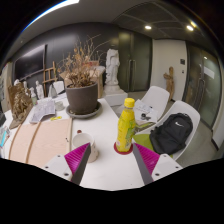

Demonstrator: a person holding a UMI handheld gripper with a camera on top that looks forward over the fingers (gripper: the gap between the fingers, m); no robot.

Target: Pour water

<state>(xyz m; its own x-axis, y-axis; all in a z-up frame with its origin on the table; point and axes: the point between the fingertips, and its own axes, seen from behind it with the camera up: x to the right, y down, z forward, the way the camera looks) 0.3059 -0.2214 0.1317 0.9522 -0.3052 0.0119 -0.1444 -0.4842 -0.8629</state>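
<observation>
A yellow bottle [126, 124] with a green cap stands upright on a red coaster [122, 151] on the white table [105, 172]. It stands just ahead of my right finger, a little beyond the fingertips. A white cup [80, 145] stands on the table just ahead of my left finger. My gripper [112, 158] is open and empty, its pink pads [77, 157] wide apart, with bare table between them.
A large brown pot with dry plants [82, 97] stands further back on the table. Papers [44, 110] lie to the left. White chairs [153, 103] and a black backpack [173, 133] are on the right. A white statue [113, 68] stands behind.
</observation>
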